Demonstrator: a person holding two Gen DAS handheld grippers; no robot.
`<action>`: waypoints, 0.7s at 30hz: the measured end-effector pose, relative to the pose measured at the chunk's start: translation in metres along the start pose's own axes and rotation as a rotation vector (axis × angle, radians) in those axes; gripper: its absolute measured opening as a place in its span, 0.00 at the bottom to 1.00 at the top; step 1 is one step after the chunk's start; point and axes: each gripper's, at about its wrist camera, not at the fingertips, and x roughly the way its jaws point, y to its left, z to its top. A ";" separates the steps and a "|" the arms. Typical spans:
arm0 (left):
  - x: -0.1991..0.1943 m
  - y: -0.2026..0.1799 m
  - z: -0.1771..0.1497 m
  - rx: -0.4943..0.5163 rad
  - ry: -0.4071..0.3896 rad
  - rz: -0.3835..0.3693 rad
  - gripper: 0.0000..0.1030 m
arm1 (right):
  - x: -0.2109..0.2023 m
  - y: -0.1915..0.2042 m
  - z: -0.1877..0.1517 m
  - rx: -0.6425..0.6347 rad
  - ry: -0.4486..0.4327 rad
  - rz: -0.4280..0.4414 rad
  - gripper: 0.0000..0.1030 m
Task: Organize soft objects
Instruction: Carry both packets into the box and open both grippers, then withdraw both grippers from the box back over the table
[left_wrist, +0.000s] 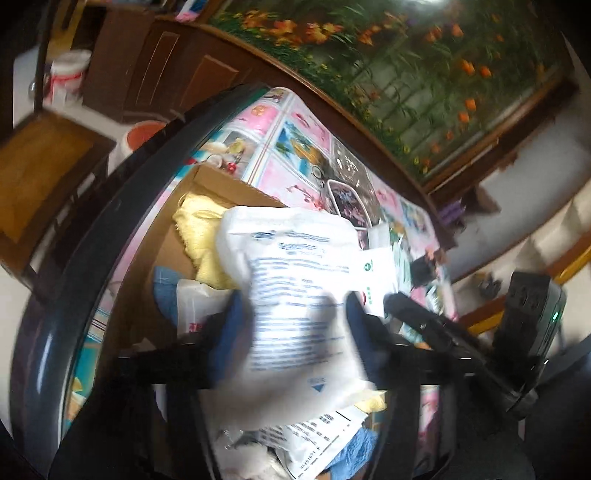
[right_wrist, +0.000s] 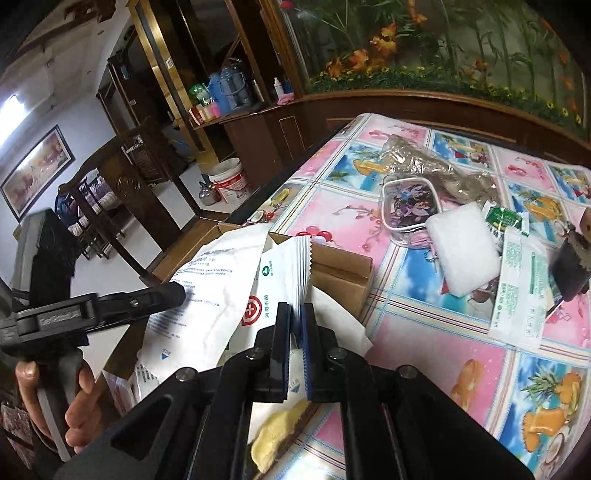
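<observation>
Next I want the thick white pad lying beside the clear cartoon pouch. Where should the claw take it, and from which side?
Probably take the white pad by its near edge, coming from the cardboard box side. It lies flat, and that edge is over bare tablecloth, while the pouch sits against its far corner and printed packets crowd the right edge.

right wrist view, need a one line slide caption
Right claw pinches a stack of white sachets above the cardboard box on the floral tablecloth.
</observation>
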 end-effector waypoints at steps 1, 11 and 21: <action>-0.002 -0.004 -0.001 0.018 -0.009 0.011 0.67 | 0.000 0.000 0.001 -0.006 0.002 -0.004 0.08; 0.004 -0.017 -0.016 -0.027 -0.040 0.098 0.71 | -0.017 -0.031 -0.008 0.029 0.026 0.084 0.78; -0.017 -0.040 -0.025 0.015 -0.168 0.147 0.71 | -0.046 -0.062 -0.019 0.060 0.026 0.162 0.80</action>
